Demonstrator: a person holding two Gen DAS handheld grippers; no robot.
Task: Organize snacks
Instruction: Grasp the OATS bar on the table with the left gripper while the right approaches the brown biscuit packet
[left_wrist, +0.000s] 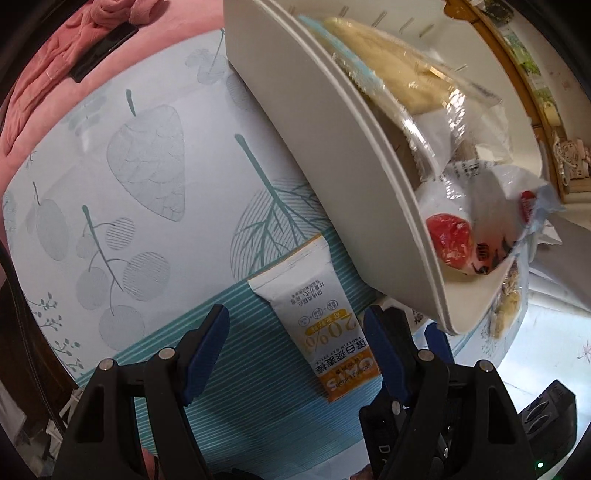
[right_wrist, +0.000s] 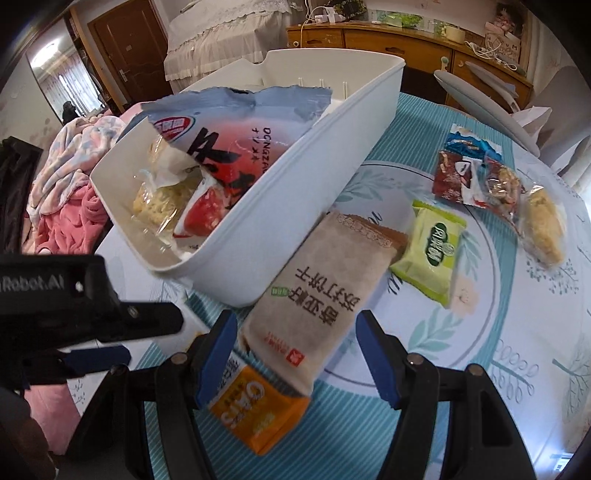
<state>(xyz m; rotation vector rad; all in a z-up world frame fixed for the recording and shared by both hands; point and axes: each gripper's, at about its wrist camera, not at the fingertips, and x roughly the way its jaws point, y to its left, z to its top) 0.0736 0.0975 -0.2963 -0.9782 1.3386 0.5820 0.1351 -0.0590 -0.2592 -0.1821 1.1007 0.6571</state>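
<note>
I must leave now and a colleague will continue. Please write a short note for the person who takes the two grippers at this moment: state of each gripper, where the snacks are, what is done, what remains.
Left gripper: open, holds nothing, fingers either side of the orange oat bar on the table.
Right gripper: open, empty, straddling the brown cracker pack, which lies over the oat bar's end.
Done: white bin holds several snacks, including the big pink-and-blue bag.
Left on the tablecloth: oat bar, cracker pack, green packet, and a cluster of small packets farther right.
</note>
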